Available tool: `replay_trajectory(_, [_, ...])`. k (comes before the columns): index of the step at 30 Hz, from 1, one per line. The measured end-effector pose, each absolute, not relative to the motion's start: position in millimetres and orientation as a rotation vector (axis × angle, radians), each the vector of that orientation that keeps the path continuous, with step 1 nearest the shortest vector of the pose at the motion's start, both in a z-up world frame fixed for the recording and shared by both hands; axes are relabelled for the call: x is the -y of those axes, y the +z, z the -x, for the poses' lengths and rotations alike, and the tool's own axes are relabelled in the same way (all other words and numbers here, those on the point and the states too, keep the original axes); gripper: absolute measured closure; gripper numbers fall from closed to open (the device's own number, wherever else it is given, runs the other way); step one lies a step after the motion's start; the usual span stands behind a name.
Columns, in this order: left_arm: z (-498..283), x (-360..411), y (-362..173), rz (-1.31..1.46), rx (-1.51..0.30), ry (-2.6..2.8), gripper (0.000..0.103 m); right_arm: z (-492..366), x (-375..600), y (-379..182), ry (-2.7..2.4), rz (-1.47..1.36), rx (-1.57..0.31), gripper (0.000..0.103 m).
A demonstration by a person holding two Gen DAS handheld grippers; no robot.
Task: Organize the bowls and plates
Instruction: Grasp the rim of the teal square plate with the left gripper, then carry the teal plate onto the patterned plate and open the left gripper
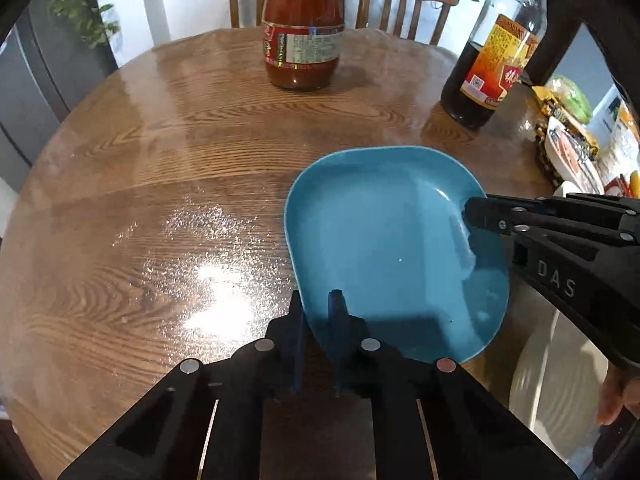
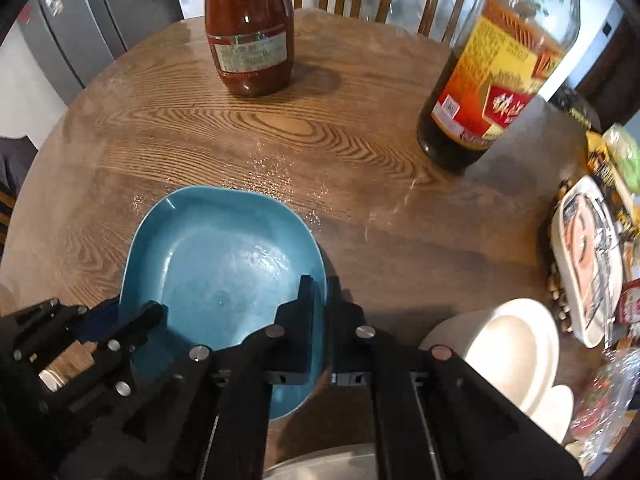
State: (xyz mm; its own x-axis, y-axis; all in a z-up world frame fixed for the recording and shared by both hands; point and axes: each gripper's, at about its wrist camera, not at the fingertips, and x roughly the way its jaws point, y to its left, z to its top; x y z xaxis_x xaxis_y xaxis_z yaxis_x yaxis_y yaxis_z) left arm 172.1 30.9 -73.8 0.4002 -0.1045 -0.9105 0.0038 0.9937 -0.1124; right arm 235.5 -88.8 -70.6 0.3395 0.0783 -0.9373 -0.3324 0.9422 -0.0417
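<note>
A blue plate (image 1: pixel 392 248) with rounded corners lies on the round wooden table (image 1: pixel 180 168), toward its near edge. Its near-left rim is pinched by the left hand-held gripper (image 1: pixel 318 308), one finger (image 1: pixel 297 320) under or outside the rim and the other (image 1: pixel 337 312) inside the dish; the contact itself is partly hidden by the gripper body. The opposite rim is pinched by the right hand-held gripper (image 2: pixel 322 296), whose fingers are pressed close with the plate's edge between them. In the left wrist view that gripper is seen reaching in from the right, most of it cut off by the frame.

A white bowl (image 2: pixel 508 356) sits near the table's edge to the right of the blue plate, and is half covered by the right gripper body. Below it a pale grey rim (image 2: pixel 320 464) is seen, too cropped to identify. A red sauce bottle (image 2: pixel 250 32) and a dark soy sauce bottle (image 2: pixel 492 80) stand at the far side, their tops cut off. Packets and a tray (image 2: pixel 588 256) at the right edge are blurred and cannot be read. Two wooden chairs (image 1: pixel 404 4) are partly visible behind the table
</note>
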Motion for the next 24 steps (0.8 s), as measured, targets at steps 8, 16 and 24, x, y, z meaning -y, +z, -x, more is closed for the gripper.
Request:
replay_trajectory(8, [-114.4,-44.8,-8.6,0.026,-0.972,-0.024,0.094,-174.3,91.2,-3.9,0.327,0.166,-1.052,0.097])
replay_trajectory(16, [-38.3,-77.1,1.3,0.028,-0.972,0.017,0.094,-86.8,78.9,21.8,0.461,0.045,-1.035,0.096])
replay_trajectory(24, [11.1,-87.1,-27.5,-0.009,-1.072,0.057,0.094,-26.0,62.3,-20.3,0.559,0.003,-1.193,0.095])
